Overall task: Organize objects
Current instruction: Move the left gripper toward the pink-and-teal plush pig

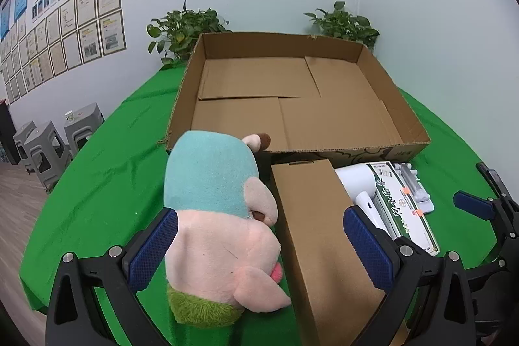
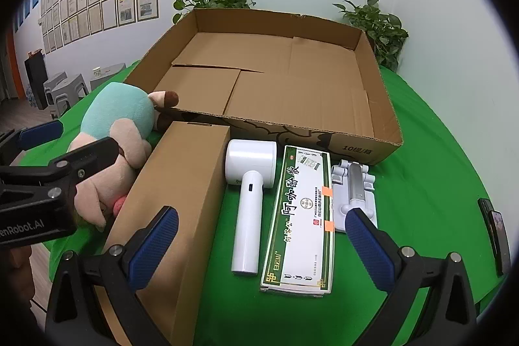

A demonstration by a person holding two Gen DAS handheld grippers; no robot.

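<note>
Both cameras sit low behind their own jaws, tilted down over the green table (image 1: 97, 184) toward the back wall. The left view hangs close above the plush toy (image 1: 214, 216); the right view stands further right, near the white device (image 2: 248, 184). Both share the open carton (image 1: 405, 106), toy and brown box (image 2: 181, 184).
</note>
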